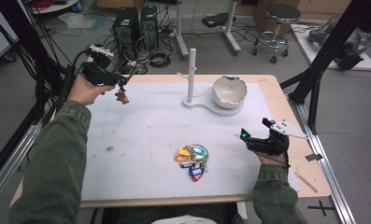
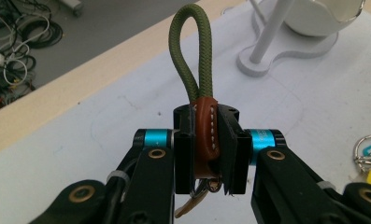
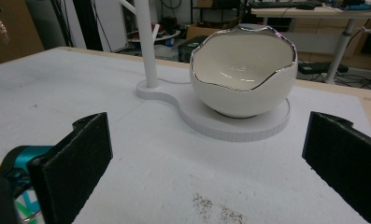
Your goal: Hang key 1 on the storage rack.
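My left gripper [image 1: 121, 84] is raised over the table's far left corner, shut on a keychain [image 1: 122, 97] that dangles below it. In the left gripper view the jaws [image 2: 205, 142] clamp its brown stitched leather strap [image 2: 204, 116], and a green cord loop [image 2: 205, 65] stands up past them. My right gripper [image 1: 245, 135] rests low at the right side of the table, open [image 3: 211, 168], with nothing between its pads [image 3: 82, 158]. It faces a white egg-shaped bowl [image 3: 244, 79] on a white stand with an upright post [image 3: 145, 42].
A pile of coloured key tags on rings [image 1: 192, 158] lies near the front middle of the white mat [image 1: 141, 130]. The bowl [image 1: 229, 91] and post [image 1: 191, 74] stand at the back centre. A stool, computer towers and cables sit on the floor beyond.
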The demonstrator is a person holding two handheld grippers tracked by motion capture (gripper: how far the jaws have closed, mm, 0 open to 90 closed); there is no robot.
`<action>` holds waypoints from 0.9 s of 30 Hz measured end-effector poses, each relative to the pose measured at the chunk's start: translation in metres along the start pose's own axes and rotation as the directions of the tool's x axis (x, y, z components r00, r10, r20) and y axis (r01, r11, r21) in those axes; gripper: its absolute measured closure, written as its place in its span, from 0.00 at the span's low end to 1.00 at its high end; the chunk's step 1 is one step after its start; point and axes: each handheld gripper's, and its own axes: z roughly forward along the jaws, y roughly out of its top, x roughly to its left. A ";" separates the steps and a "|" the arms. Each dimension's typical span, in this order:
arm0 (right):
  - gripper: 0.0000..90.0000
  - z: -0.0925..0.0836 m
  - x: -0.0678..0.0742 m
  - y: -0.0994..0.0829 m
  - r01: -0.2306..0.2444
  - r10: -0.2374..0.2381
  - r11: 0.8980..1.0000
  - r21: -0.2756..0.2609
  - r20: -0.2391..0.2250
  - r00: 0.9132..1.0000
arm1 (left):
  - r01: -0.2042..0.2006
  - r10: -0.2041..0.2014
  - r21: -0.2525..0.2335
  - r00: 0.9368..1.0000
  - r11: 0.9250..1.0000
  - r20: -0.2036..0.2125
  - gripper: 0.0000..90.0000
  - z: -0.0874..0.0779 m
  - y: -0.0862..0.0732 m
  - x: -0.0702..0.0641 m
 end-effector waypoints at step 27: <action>0.01 -0.002 -0.001 -0.001 -0.008 0.008 1.000 -0.003 -0.002 1.000 | -0.061 0.062 -0.030 0.998 0.998 0.021 0.86 0.027 0.048 -0.038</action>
